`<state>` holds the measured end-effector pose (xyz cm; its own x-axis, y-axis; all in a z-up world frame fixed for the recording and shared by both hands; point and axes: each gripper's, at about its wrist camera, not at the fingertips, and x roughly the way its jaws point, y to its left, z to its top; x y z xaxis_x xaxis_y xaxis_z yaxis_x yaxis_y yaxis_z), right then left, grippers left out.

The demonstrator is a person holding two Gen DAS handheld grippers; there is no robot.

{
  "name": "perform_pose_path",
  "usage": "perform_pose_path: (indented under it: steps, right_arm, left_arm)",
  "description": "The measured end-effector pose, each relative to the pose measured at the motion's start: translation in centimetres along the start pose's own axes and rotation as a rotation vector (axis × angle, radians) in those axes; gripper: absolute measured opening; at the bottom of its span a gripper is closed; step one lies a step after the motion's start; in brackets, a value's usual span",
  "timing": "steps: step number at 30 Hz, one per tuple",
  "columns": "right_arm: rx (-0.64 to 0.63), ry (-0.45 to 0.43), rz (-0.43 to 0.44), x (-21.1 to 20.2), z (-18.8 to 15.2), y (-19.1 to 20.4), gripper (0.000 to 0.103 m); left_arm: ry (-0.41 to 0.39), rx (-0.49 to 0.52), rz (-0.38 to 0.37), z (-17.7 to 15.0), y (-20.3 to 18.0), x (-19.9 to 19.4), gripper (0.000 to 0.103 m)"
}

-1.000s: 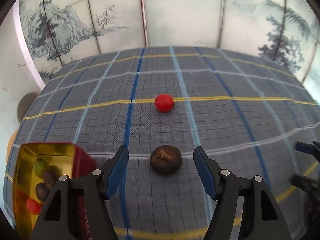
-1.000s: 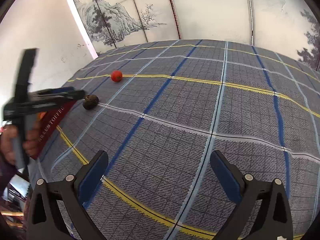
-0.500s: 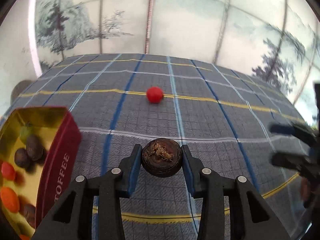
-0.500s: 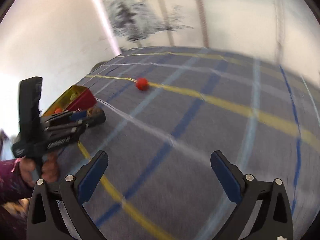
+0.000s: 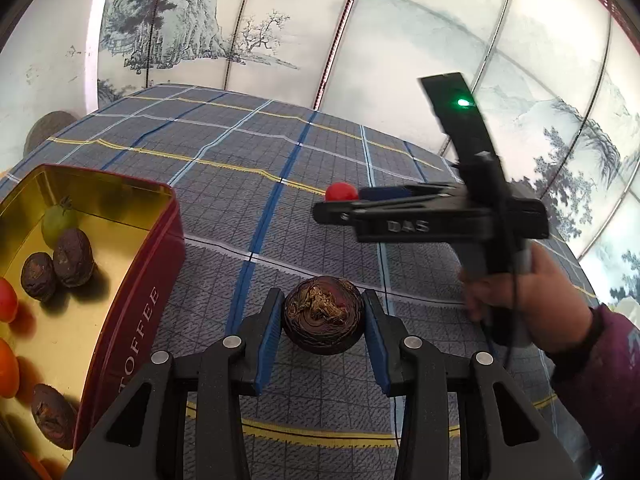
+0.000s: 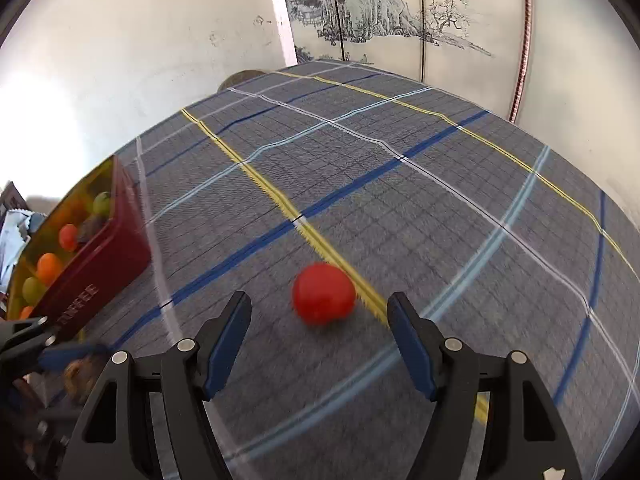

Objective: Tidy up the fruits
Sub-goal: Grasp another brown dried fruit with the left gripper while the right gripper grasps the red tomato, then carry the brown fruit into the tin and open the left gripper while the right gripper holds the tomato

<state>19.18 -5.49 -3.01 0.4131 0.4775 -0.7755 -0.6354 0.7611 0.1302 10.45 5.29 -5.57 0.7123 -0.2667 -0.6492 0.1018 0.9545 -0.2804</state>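
My left gripper (image 5: pixel 323 322) is shut on a dark brown wrinkled fruit (image 5: pixel 323 320) and holds it just above the cloth, right of the red toffee tin (image 5: pixel 132 308). The tin holds several brown, red, orange and green fruits. A red tomato (image 6: pixel 323 298) lies on the cloth by a yellow stripe. My right gripper (image 6: pixel 320 322) is open, its jaws apart on either side of the tomato's near side, not touching it. In the left wrist view the right gripper (image 5: pixel 340 210) hangs over the tomato (image 5: pixel 340 191).
The checked grey tablecloth (image 6: pixel 400 200) covers the table. The tin also shows in the right wrist view (image 6: pixel 100 256) at the left. A painted screen (image 5: pixel 360 40) and white wall stand behind the table. A round dark object (image 5: pixel 48 128) sits beyond the far left edge.
The left gripper closed on the brown fruit and lifted it beside the tin. The right gripper swung across the table to the red tomato, its jaws narrowing.
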Motion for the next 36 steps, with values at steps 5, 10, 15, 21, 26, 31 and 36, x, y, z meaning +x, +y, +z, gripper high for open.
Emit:
perform_pose_path:
  steps: [5, 10, 15, 21, 26, 31, 36]
  right_arm:
    - [-0.033, 0.006, -0.038, 0.4, 0.6, 0.5, 0.033]
    - [0.014, 0.001, -0.051, -2.2, -2.0, 0.7, 0.028]
    - [0.126, -0.053, -0.064, -8.2, -7.7, 1.6, 0.028]
    - [0.241, -0.046, -0.139, -12.8, -15.8, 2.7, 0.029]
    - [0.281, -0.060, -0.184, -15.0, -18.8, 2.9, 0.028]
    - [0.280, -0.060, -0.220, -15.4, -19.2, 3.3, 0.028]
    - [0.263, -0.043, -0.245, -14.9, -18.7, 3.4, 0.028]
  left_arm:
    - [0.004, -0.025, -0.001, 0.1, 0.2, 0.1, 0.040]
    - [0.001, -0.022, 0.020, 0.2, 0.0, 0.0, 0.040]
    - [-0.036, -0.007, 0.031, 0.1, -0.4, -0.8, 0.040]
    - [-0.094, 0.104, 0.080, -1.8, -3.2, -4.2, 0.040]
    - [-0.087, 0.136, 0.090, -3.3, -4.7, -7.5, 0.040]
    - [-0.106, 0.145, 0.123, -4.2, -4.6, -11.0, 0.040]
    - [-0.116, 0.151, 0.179, -5.0, -3.7, -13.3, 0.040]
